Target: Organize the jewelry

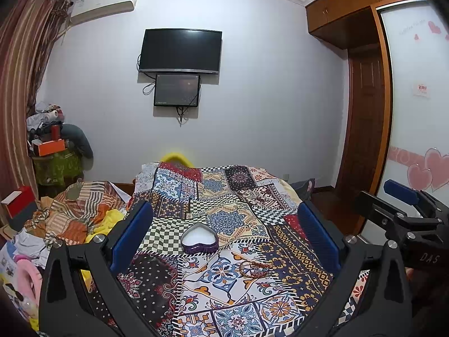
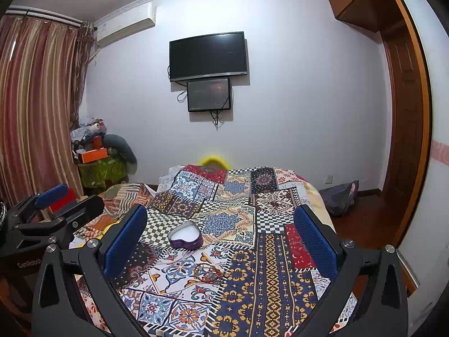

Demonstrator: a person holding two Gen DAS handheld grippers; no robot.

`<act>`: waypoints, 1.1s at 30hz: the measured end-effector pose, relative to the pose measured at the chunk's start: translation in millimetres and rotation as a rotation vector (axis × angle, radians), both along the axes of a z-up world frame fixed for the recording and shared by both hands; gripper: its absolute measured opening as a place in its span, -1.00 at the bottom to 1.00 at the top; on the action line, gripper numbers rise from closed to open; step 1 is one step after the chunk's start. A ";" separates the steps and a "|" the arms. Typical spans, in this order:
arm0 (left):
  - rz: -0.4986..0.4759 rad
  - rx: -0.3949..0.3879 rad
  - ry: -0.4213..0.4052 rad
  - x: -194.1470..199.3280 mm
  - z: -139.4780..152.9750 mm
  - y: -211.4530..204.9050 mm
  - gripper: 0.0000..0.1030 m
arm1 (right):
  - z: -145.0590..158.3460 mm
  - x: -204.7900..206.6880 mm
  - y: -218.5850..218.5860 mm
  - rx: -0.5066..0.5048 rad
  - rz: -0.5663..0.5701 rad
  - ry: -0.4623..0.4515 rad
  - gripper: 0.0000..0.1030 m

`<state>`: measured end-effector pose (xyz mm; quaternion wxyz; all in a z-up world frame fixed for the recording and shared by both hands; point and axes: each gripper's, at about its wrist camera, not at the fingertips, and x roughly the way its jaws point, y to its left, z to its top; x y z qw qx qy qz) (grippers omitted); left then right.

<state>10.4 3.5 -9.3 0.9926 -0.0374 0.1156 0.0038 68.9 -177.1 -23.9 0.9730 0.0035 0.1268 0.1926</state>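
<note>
A purple heart-shaped jewelry box (image 1: 199, 238) with a white lining sits open on the patterned bedspread (image 1: 224, 196); it also shows in the right wrist view (image 2: 186, 236). A beaded bracelet (image 1: 254, 269) lies on the cloth just in front and to the right of the box, seen too in the right wrist view (image 2: 209, 273). My left gripper (image 1: 224, 230) is open and empty, held above the bed facing the box. My right gripper (image 2: 221, 233) is open and empty, beside the left one. Each gripper appears at the edge of the other's view.
A pile of striped and yellow fabric (image 1: 75, 213) lies left of the bed. A cluttered stand (image 1: 53, 151) is by the curtains. A TV (image 1: 181, 51) hangs on the far wall. A wardrobe (image 1: 364, 112) stands at right, with a bag (image 2: 339, 196) on the floor.
</note>
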 end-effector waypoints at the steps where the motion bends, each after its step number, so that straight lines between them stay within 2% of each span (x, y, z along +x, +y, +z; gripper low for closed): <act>1: 0.001 0.000 -0.001 0.1 0.1 -0.4 1.00 | 0.0 0.3 -0.3 0.000 0.000 0.000 1.00; 24: 0.001 0.001 0.027 10.2 -5.3 1.2 1.00 | -4.2 8.5 1.4 0.000 0.004 0.023 1.00; 29: -0.002 -0.003 0.072 25.2 -15.7 3.3 1.00 | -15.6 21.0 0.4 -0.007 -0.004 0.051 1.00; 33: -0.003 -0.017 0.145 44.9 -31.4 7.0 1.00 | -35.8 39.6 -3.6 -0.033 -0.029 0.105 1.00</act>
